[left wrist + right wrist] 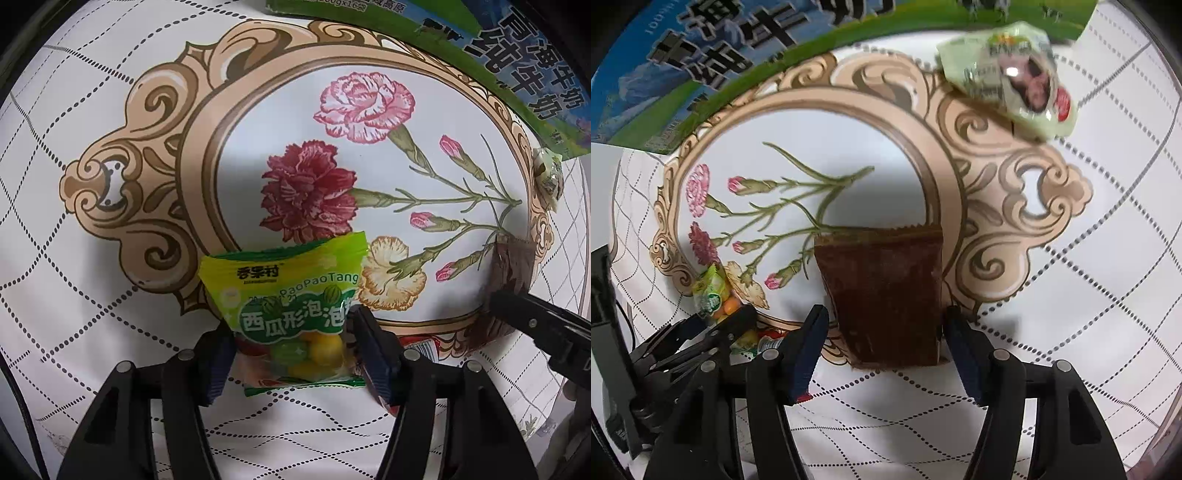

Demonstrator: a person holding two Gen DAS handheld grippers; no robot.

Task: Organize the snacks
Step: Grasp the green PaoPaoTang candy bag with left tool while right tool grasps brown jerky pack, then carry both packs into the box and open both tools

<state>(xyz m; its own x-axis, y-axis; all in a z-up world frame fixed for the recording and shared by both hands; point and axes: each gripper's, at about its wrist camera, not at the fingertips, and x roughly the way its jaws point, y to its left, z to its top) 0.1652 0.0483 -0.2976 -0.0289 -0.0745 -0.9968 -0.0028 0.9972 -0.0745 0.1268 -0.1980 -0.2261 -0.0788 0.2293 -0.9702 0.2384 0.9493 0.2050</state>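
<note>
green candy bag (295,306) upright lengthwise in pinching left claw (291,354) (right claw (882,347) spread around brown packet (886,295))

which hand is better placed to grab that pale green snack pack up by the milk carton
Right: the pale green pack lies ahead of the right gripper, though its jaws straddle the brown packet.

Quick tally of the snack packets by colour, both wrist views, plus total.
Bright green gum-ball packet: 1, between the left gripper fingers
Brown packet: 1, between the right gripper fingers
Pale green packet: 1, lying near the milk carton box
Red-and-white packet: 1, mostly hidden
Total: 4
</note>
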